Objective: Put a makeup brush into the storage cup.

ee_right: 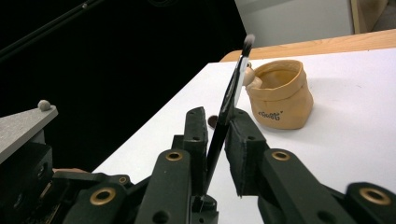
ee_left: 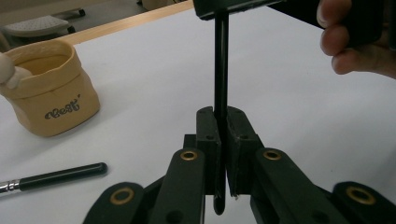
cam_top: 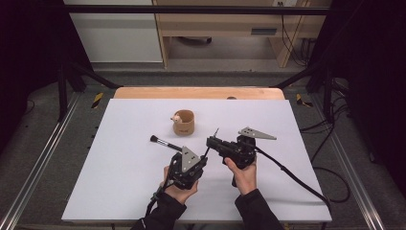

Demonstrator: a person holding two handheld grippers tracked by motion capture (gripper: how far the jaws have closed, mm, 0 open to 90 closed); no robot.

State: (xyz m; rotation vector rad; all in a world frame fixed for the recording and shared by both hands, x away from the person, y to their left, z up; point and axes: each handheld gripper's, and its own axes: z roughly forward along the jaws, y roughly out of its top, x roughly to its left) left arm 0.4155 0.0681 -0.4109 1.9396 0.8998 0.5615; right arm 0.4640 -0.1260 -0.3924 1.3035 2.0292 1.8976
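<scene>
Slim brush passed between tongs
Brush was pinched by left tongs; right tongs were nearly pressed together around it for transfer.

Pouch stands mid-table just beyond both grippers, a loose brush lies left of it, right in front of the left gripper. Table is open on the far left, far right and along the near edge, so hands can pass there.

Slim brush handle glossy black; pouch matt tan paper-like; table smooth matt white.
</scene>
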